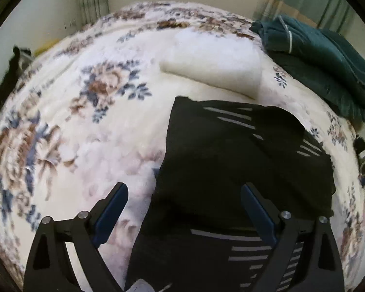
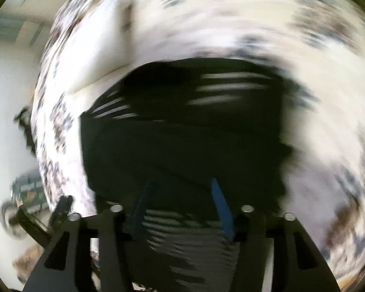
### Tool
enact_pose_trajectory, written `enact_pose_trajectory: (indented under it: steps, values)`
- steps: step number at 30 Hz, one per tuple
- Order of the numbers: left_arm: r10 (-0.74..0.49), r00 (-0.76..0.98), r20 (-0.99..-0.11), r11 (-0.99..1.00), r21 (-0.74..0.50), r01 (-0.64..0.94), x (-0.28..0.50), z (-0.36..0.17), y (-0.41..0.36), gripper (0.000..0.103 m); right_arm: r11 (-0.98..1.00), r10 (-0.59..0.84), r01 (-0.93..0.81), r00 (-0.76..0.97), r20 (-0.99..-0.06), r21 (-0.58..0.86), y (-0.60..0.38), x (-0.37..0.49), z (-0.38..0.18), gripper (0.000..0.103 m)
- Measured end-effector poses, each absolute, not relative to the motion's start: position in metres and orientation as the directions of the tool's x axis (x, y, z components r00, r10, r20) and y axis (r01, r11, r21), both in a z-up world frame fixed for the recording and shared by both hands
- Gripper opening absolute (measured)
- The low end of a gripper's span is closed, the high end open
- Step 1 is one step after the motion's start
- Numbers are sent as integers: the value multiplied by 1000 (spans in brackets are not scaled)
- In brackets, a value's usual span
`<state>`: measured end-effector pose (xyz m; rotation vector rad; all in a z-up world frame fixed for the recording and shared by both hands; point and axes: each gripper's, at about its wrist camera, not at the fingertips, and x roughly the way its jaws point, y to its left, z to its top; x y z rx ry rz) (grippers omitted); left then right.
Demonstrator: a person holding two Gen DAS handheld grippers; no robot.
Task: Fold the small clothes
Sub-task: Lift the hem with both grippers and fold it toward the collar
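Two wrist fisheyes, both looking steeply down at a bed

The left wrist view sits above the floral blanket (image 1: 90, 112) and looks forward past its own tongs (image 1: 183, 192), which frame the bottom edge; it takes in the black garment with grey stripes (image 1: 231, 160) close below, a folded white cloth (image 1: 214, 68) farther up, a dark green pile (image 1: 328, 60) at the upper right, and curtains and wall along the top. The right wrist view is heavily blurred, looks down over its tongs (image 2: 180, 194) from nearer, and the black garment with grey stripes (image 2: 182, 133) fills its middle. Both views share that garment and the blanket (image 2: 255, 24) around it
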<state>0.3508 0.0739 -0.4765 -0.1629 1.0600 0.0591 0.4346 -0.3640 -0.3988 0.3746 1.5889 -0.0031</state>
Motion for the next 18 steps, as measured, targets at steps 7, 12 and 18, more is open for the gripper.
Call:
enact_pose_trajectory:
  steps: [7,12,18]
  values:
    - [80,449,-890,965,-43,-257,307,-480,36,95,878,326,347,65,-943,328,-490,441,-442,60]
    - [217,306,-927,921,91,-379,251,-510,-6,95,848,448,308,23,-894,432,-498,517,-533,60]
    - [254,209,-944,878,135,-459,202,-531,-43,95,846,518,167,-29,-855,507,-481,557,-578,11]
